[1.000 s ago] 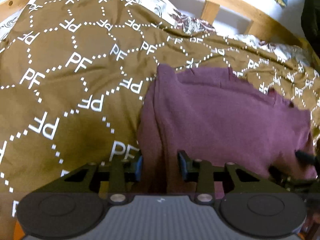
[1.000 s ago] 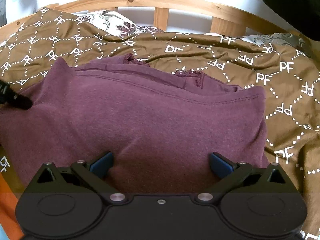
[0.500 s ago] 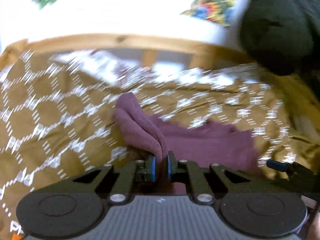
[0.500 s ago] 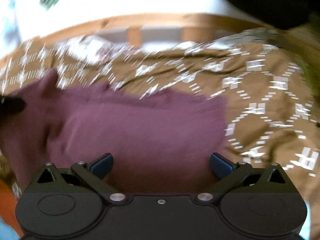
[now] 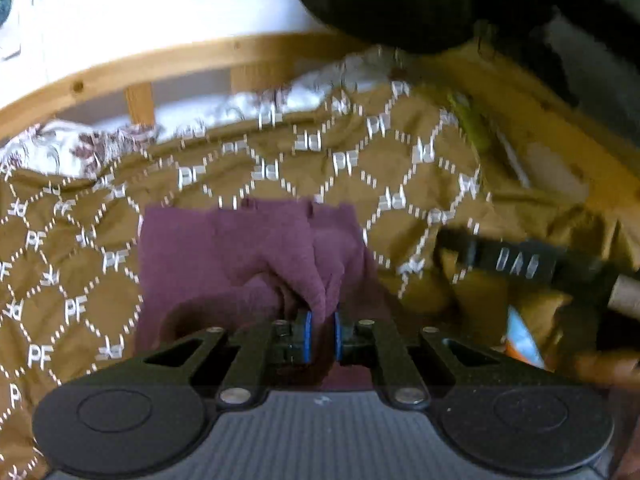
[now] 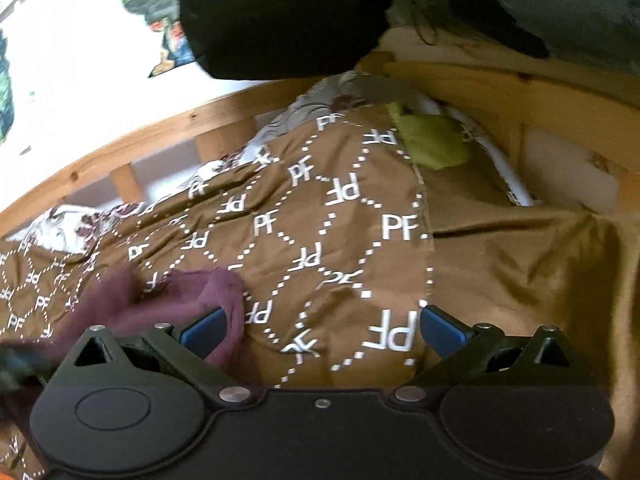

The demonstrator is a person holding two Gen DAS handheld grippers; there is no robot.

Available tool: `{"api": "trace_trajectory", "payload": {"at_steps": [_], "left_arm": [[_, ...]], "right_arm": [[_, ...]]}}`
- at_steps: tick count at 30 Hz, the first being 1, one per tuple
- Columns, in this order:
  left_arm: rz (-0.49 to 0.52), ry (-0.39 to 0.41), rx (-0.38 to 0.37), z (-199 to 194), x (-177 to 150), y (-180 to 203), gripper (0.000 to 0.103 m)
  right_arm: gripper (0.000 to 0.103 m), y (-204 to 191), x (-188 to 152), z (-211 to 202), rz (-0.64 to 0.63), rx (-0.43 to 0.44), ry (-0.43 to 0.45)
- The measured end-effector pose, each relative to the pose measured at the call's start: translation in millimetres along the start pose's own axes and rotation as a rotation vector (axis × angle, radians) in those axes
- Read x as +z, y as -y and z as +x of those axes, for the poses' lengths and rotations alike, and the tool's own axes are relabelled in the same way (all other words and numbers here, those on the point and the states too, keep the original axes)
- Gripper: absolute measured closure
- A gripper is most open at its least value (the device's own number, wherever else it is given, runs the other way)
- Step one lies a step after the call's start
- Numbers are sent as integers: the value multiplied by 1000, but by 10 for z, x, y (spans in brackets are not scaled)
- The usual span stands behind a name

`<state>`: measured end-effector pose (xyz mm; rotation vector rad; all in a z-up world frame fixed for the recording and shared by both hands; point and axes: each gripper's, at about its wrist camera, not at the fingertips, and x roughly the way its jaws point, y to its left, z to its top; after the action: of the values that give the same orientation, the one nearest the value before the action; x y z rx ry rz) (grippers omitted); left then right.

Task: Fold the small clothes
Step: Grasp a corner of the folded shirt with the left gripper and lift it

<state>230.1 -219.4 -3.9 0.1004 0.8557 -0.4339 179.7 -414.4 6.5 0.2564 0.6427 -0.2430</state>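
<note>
A bed here, spread with a brown PF-patterned cover (image 6: 352,216), a floral sheet (image 5: 60,148) peeking out behind. Wooden slatted bed frame (image 5: 140,60) runs along a bright white wall (image 5: 100,12). Green cloth (image 6: 432,140) in the corner.

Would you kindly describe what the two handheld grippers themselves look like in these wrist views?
Both are matte black. The left gripper has a grey ribbed body, two round black discs, silver pivot screws and angled link arms ending in blue-edged pads. The right gripper has an all-black body, the same discs and screws, and larger blue pads. No cables or sleeves show.
</note>
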Motion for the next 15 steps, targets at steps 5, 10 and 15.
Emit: {"api": "trace_trajectory", "payload": {"at_steps": [5, 10, 15], "left_arm": [[17, 7, -50, -41, -155, 33, 65], [33, 78, -122, -323, -244, 78, 14], [164, 176, -96, -637, -372, 190, 2]], "right_arm": [[1, 93, 0, 29, 29, 7, -14], [1, 88, 13, 47, 69, 40, -13], [1, 86, 14, -50, 144, 113, 43]]}}
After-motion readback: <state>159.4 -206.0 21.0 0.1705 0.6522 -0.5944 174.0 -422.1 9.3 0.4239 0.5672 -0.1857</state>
